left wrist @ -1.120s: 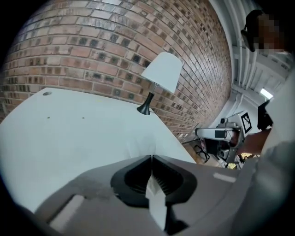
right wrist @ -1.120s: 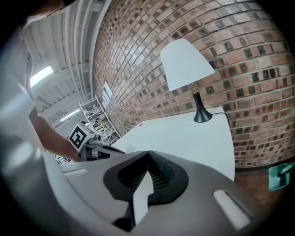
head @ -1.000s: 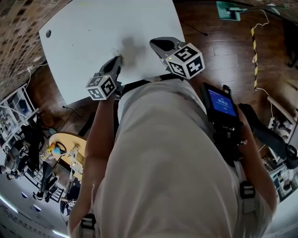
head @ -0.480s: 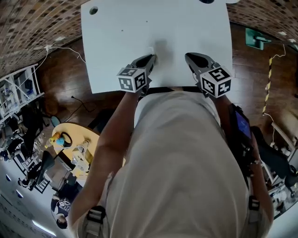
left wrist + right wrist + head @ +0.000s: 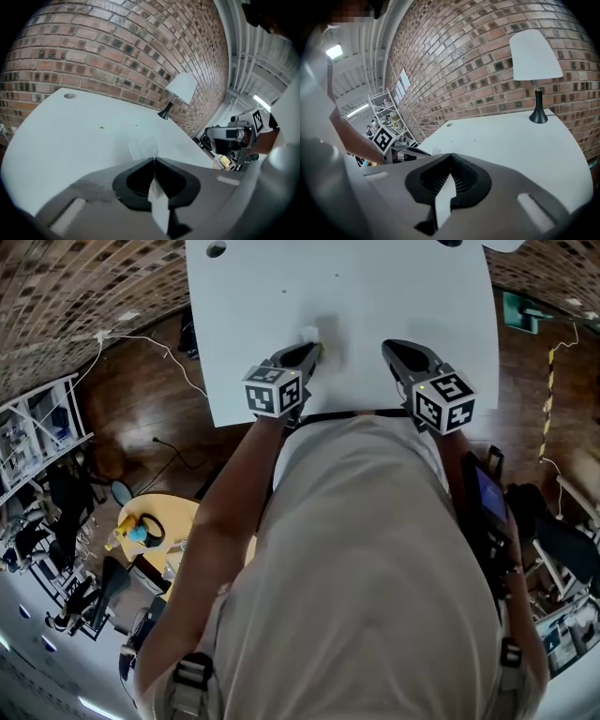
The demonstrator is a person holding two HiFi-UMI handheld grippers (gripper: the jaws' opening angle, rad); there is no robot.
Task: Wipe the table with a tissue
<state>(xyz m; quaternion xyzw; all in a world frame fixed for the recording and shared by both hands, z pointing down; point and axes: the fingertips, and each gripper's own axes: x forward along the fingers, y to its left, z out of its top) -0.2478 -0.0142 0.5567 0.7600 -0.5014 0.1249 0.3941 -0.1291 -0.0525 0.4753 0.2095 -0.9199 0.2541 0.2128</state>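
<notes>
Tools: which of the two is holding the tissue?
The left tool, jaws shut on the white tissue at its tip; the right tool is shut on nothing.

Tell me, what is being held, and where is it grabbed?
The left gripper pinches a white tissue by its near edge; the rest sticks out ahead. The right gripper is shut, holding nothing.

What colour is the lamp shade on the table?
White shade, on a black stand; right gripper view shows it best.
</notes>
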